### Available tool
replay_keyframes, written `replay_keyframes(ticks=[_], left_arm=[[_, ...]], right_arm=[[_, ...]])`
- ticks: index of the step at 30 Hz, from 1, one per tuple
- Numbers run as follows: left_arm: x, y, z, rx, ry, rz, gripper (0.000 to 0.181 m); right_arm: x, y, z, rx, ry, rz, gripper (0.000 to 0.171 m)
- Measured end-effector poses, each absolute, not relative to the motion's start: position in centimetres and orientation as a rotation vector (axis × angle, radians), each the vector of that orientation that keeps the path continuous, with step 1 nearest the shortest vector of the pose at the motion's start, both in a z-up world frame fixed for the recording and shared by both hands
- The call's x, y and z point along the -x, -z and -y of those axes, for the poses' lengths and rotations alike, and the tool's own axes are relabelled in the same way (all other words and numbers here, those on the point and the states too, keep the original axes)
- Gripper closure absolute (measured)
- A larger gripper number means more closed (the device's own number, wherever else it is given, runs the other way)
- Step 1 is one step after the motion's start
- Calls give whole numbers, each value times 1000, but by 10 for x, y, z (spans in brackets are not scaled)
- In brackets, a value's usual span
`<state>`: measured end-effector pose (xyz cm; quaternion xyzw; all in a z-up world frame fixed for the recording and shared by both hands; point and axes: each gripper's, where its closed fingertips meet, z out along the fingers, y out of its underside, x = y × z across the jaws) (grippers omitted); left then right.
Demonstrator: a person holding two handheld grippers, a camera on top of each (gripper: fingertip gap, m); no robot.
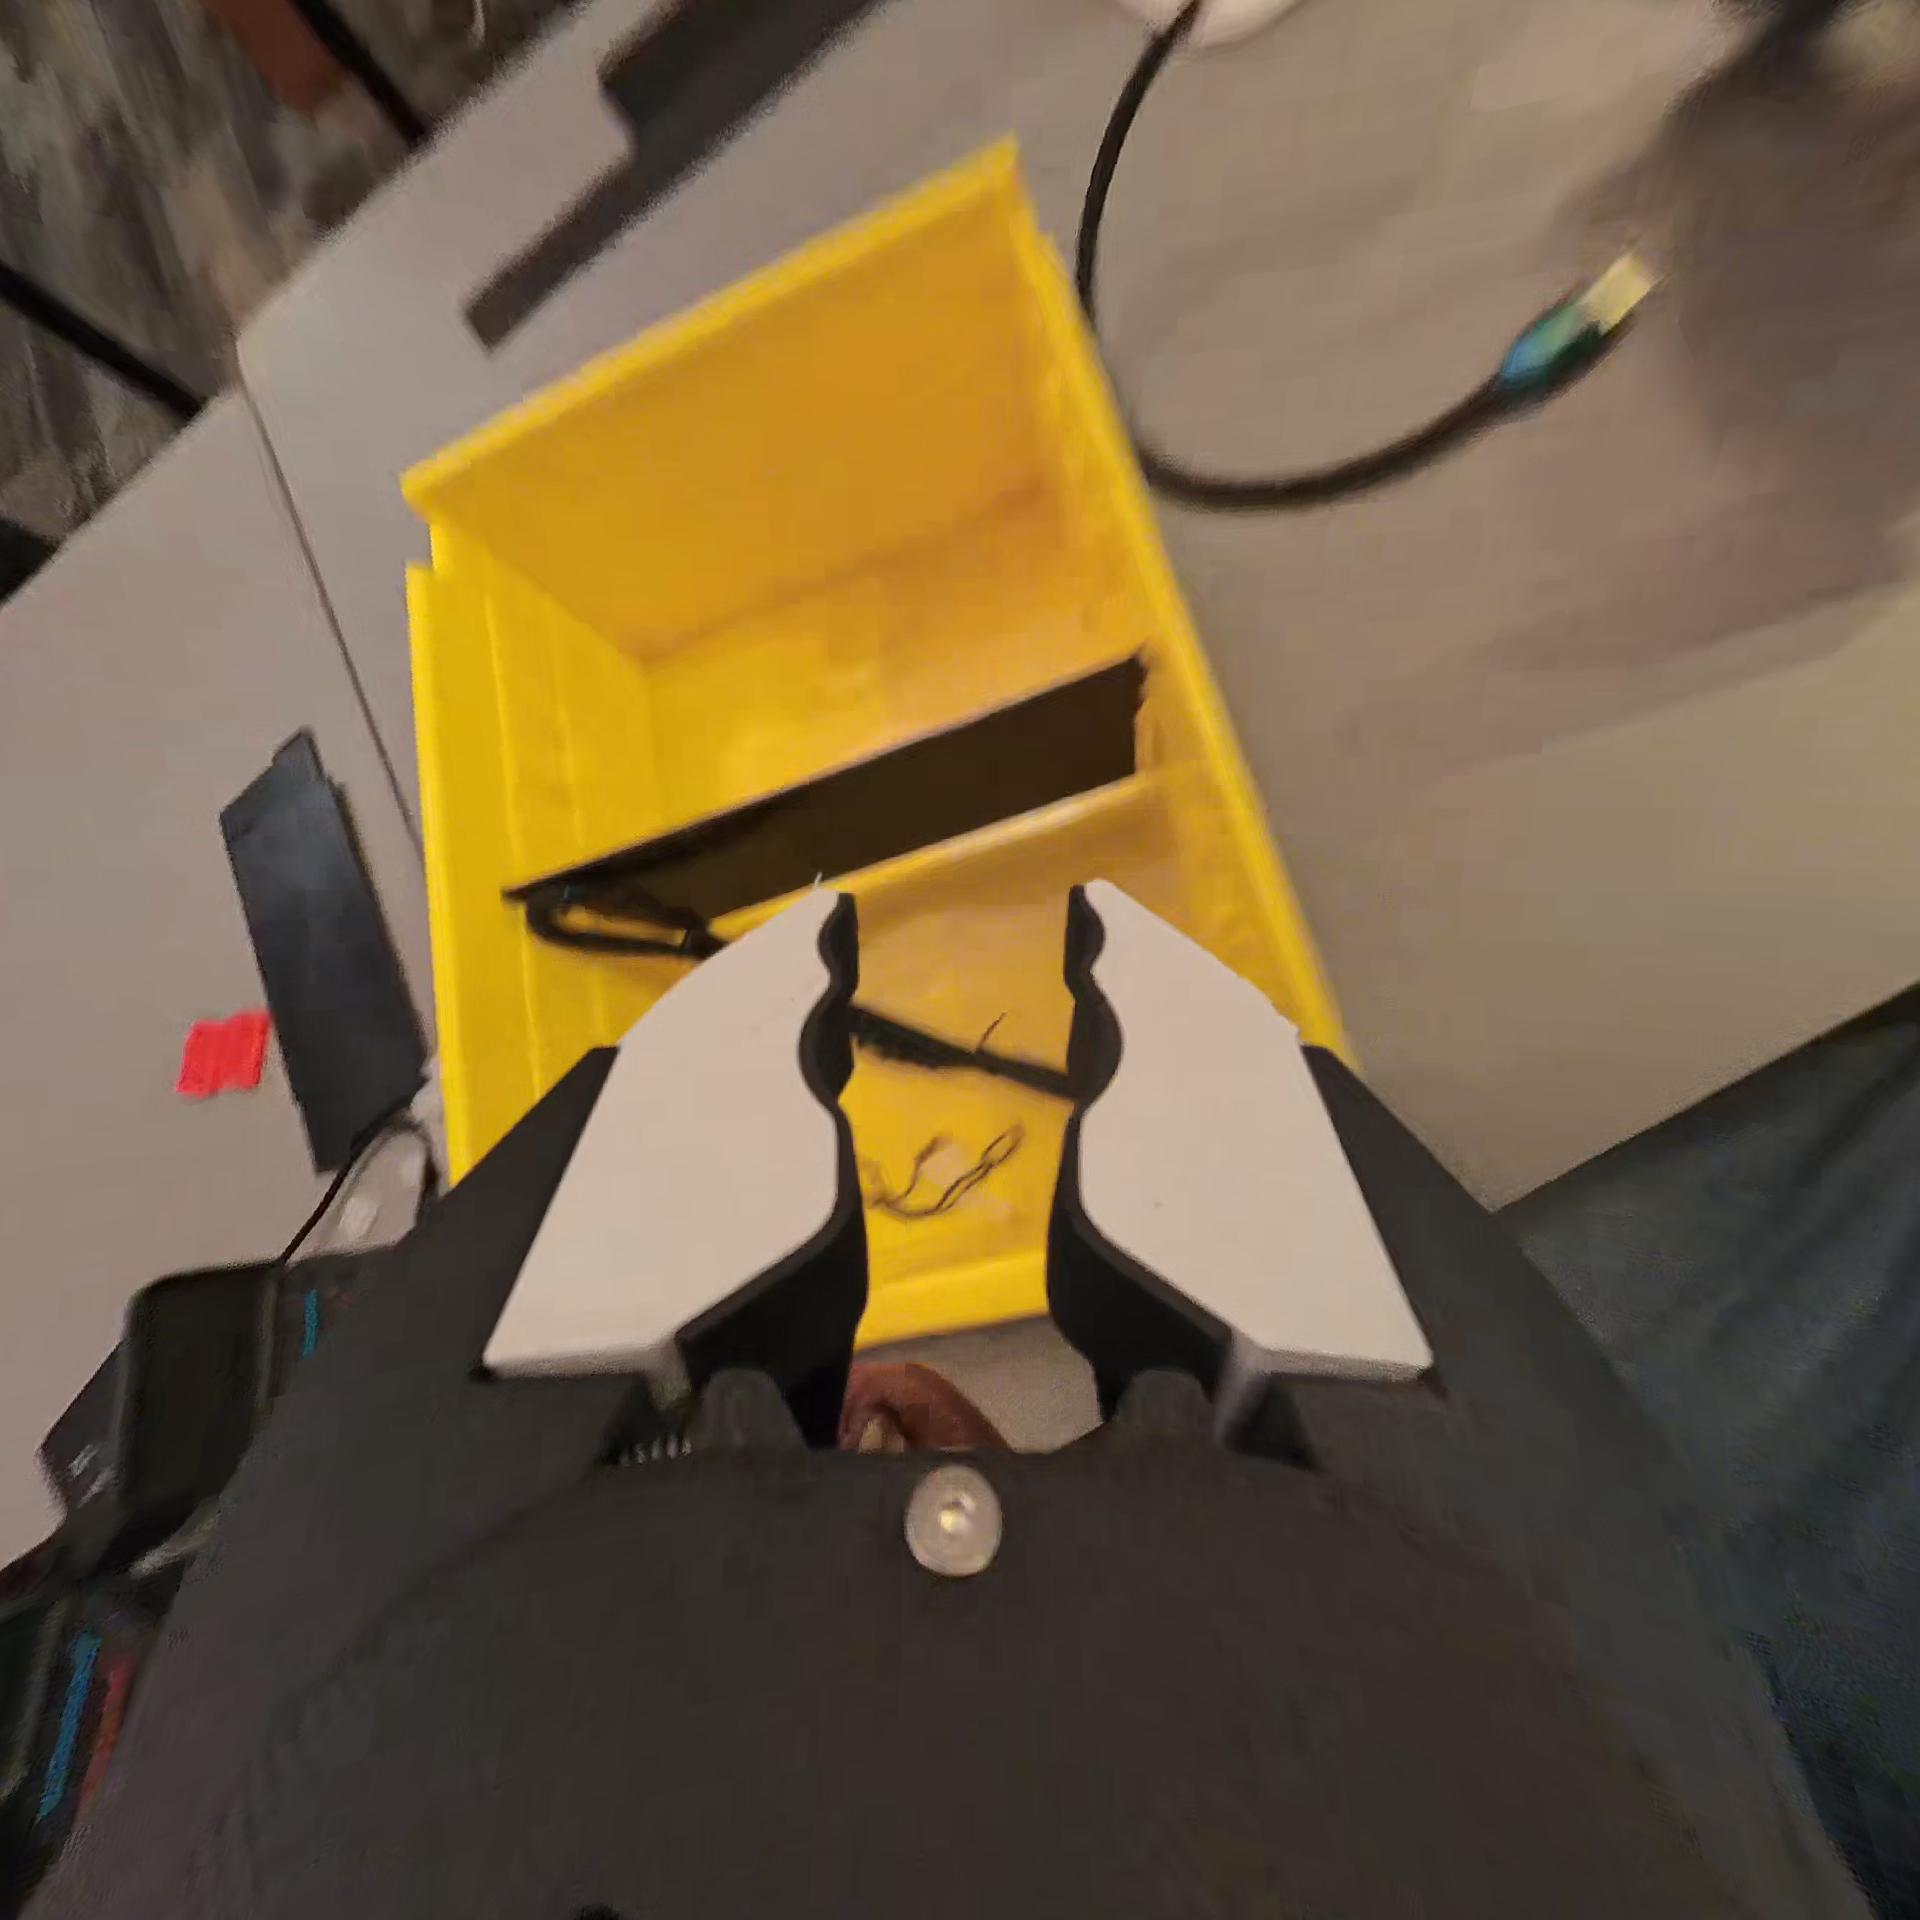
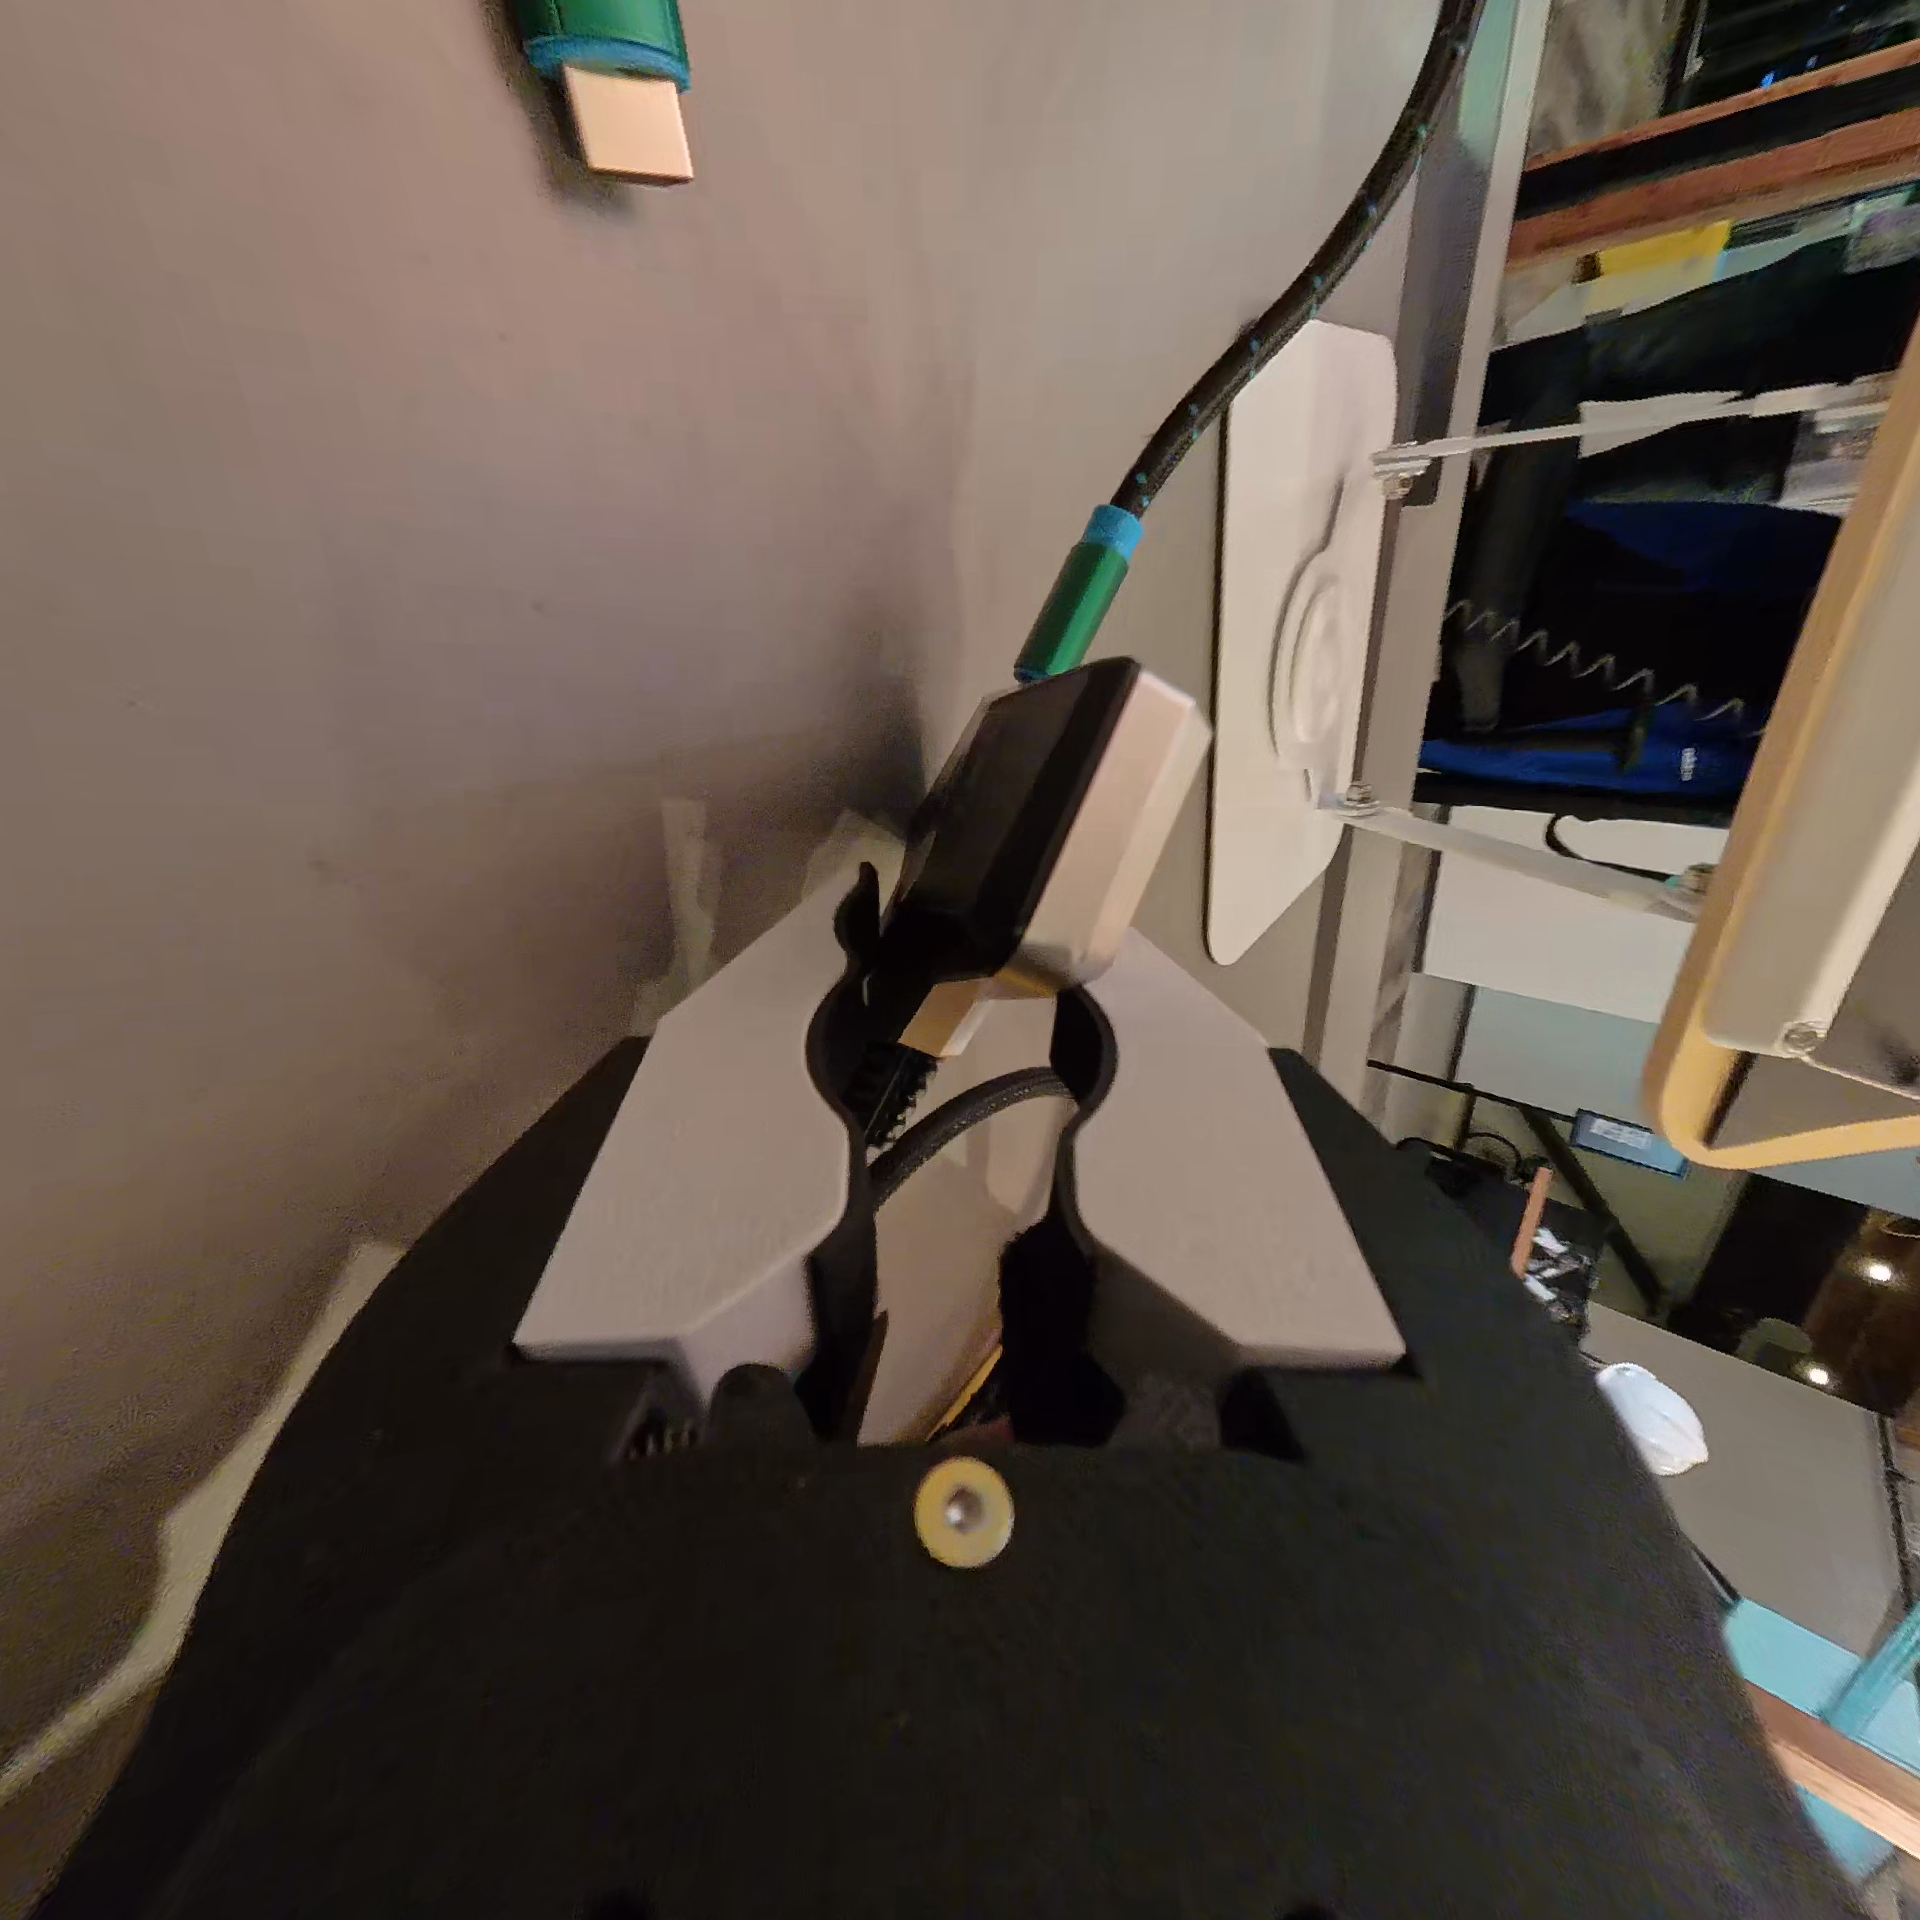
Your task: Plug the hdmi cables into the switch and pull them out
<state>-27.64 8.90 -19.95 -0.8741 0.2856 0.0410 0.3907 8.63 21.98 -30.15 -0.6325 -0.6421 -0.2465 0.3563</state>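
Right wrist view: my right tool [image 2: 961,940] clamps the switch [image 2: 1049,831], one green hdmi cable [image 2: 1075,603] seated at its far end. Loose plug [image 2: 629,120] lies far-left on the surface [image 2: 364,520], nearer my empty, half-open left tool [image 1: 961,904]

Bin [image 1: 790,582] on table [image 1: 1558,727], cable plug [image 1: 1579,322] to its right (divider [image 1: 831,821] inside)

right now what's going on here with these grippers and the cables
A person is working two handheld grippers. The right gripper holds the small HDMI switch, with a green-ended braided cable plugged into its far end. A second green HDMI plug lies loose on the grey table. The left gripper is open and empty over a yellow bin.
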Motion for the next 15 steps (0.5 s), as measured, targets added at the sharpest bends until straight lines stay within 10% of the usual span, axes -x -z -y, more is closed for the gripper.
replay_keyframes(ticks=[15], left_arm=[[334,296,-110,2042,-638,-1841,140]], right_arm=[[-81,296,-211,1647,558,1687,130]])
